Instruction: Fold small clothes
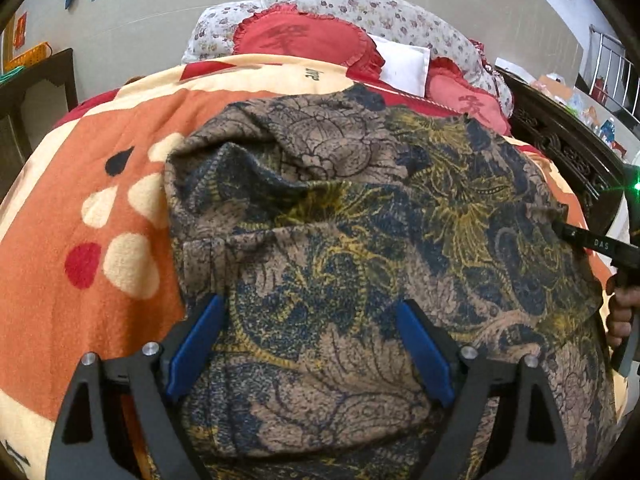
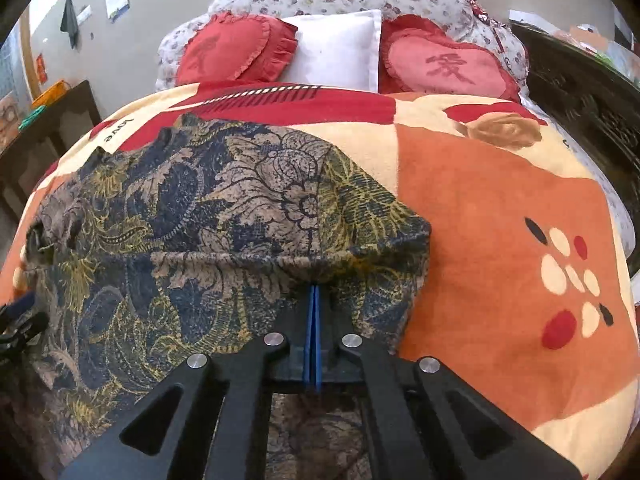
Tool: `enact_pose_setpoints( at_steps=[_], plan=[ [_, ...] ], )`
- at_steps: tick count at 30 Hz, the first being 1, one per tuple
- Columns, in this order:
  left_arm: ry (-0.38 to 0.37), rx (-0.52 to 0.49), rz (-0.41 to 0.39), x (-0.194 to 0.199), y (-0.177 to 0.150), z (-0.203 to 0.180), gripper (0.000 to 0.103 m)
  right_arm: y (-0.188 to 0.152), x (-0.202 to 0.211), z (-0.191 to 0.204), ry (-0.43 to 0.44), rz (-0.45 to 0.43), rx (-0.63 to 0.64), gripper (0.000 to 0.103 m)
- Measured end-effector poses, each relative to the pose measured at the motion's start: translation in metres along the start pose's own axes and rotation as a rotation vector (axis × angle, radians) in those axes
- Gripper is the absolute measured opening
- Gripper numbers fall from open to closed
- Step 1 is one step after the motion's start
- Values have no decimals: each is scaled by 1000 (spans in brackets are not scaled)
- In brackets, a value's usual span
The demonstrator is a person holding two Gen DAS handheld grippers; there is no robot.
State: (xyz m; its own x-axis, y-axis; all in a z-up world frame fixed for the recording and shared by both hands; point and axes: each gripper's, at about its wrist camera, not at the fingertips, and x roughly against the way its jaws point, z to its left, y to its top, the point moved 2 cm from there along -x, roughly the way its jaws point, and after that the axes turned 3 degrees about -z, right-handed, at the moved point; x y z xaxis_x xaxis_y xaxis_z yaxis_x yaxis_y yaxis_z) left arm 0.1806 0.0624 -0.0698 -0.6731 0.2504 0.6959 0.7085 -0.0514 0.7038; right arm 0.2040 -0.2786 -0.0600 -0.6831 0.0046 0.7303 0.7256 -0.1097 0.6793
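Spread across a bed [image 2: 500, 200] under an orange and cream blanket: a patterned garment [image 1: 360, 240], blue, tan and yellow, one edge already turned over on itself. Mid-fold, by the look of it: right tool [image 2: 313, 292] clenched on a pinch of the garment's folded edge near its right side, left tool [image 1: 310, 332] released, blue pads wide apart over the cloth, gripping nothing. Next, probably: carrying the pinched edge across, left tool steadying or taking a matching edge.
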Motion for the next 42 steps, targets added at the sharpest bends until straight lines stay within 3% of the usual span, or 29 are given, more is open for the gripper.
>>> enact_pose_setpoints(
  at_steps=[3,6,8,9,10,12,13,15,18,21,23,24,30,33,36,39,40,42],
  plan=[
    [2,-2,3,-1,0,-2,92,13,15,17,-81,19,20,1],
    [2,-2,2,-1,0,-2,92,15,38,73,86,-60,96,2],
    [1,-1,3,-1,0,-2,92,8,33,105,166,-48,157,2],
    [1,-1,3,-1,0,-2,92,3,25,120,201,-35,192,3],
    [1,-1,3,-1,0,-2,92,-6,6,132,165,1,232,3],
    [7,-5,6,-2,0,-3,92,-18,-20,128,124,54,215,2],
    [11,-8,7,-3,-1,-3,92,-18,-20,122,143,24,170,1],
    [15,-10,7,-3,-1,-3,92,-16,-13,115,159,40,106,0],
    [18,-10,7,-3,-1,-4,92,-20,22,107,121,10,136,1],
    [20,-12,9,-3,-1,-3,93,-58,63,97,111,-30,206,4],
    [23,-18,11,-4,-1,-4,94,-89,54,86,30,29,231,14],
    [27,-22,13,-4,-1,-5,94,-96,52,80,52,0,207,15],
    [67,-83,35,-6,-1,-15,99,-88,45,69,108,10,129,16],
    [102,-118,30,2,1,-24,95,-83,41,67,128,8,112,16],
    [57,-95,-11,28,3,-43,94,-83,43,68,134,6,103,16],
    [8,-80,-42,42,1,-69,94,-81,57,76,82,-24,137,16],
    [-3,-72,-25,39,-2,-75,94,-77,65,75,28,-62,138,16],
    [18,-67,53,17,-15,-83,94,-74,68,70,0,-74,101,22]
  ],
)
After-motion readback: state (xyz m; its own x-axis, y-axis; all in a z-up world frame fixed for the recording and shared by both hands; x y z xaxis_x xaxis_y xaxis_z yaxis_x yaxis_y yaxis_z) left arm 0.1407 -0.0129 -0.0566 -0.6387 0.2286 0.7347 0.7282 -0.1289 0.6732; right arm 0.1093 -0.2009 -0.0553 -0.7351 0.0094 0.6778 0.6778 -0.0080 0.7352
